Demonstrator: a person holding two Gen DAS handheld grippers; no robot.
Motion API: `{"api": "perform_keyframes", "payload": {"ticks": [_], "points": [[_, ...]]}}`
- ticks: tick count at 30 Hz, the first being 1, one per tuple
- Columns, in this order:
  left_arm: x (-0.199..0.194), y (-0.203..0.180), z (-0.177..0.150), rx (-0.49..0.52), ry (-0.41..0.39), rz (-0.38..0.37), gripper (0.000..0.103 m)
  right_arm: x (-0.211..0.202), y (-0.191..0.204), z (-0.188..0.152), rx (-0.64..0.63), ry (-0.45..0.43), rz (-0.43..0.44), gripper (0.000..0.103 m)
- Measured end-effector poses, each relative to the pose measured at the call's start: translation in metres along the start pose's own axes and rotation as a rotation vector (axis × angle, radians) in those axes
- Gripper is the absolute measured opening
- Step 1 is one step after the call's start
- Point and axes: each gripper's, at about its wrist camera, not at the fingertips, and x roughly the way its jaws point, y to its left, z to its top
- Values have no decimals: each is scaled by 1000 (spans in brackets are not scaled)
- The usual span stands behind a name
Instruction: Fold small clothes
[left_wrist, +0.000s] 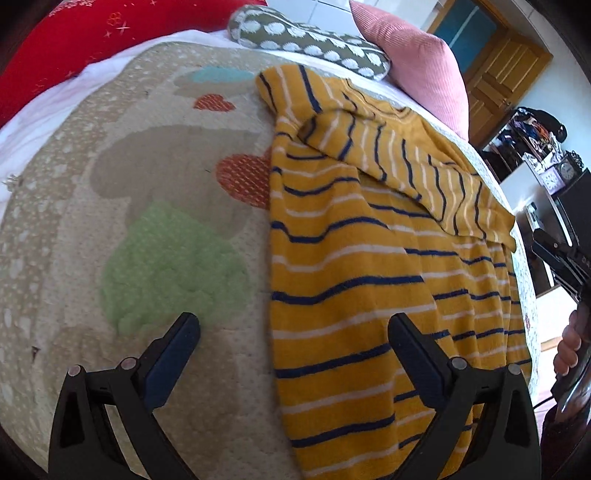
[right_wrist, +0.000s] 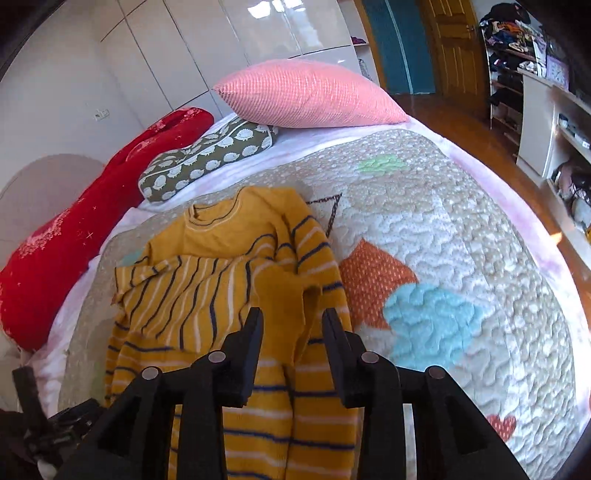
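Mustard striped sweater (right_wrist: 236, 295) lies on the quilt (right_wrist: 461, 229) with both sleeves folded in, body fold still due; left gripper (left_wrist: 293, 332) spread wide, right gripper (right_wrist: 291, 325) part-open, both empty.

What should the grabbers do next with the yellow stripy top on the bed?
Probably bring the open left gripper down onto the near side edge of the striped top to pinch it. Both sleeves already lie folded across the body and the right gripper holds nothing above it, so the next fold needs a fresh grip.

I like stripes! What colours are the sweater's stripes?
Navy and white on mustard sweater; left wrist view.
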Motion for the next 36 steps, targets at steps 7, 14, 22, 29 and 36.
{"api": "perform_keyframes", "payload": {"ticks": [7, 14, 22, 29, 36], "points": [[-10, -7, -4, 29, 32, 40, 11, -31, -28, -70, 60, 39, 21, 50], [-50, 24, -12, -21, -15, 178, 0, -27, -22, -104, 45, 97, 66, 45], [-70, 27, -41, -30, -27, 99, 31, -36, -63, -99, 103, 74, -143, 9], [-42, 0, -56, -25, 26, -7, 54, -81, -80, -89, 175, -31, -221, 14], [-42, -23, -73, -26, 5, -92, 73, -57, 3, -140, 36, 140, 182, 44]]}}
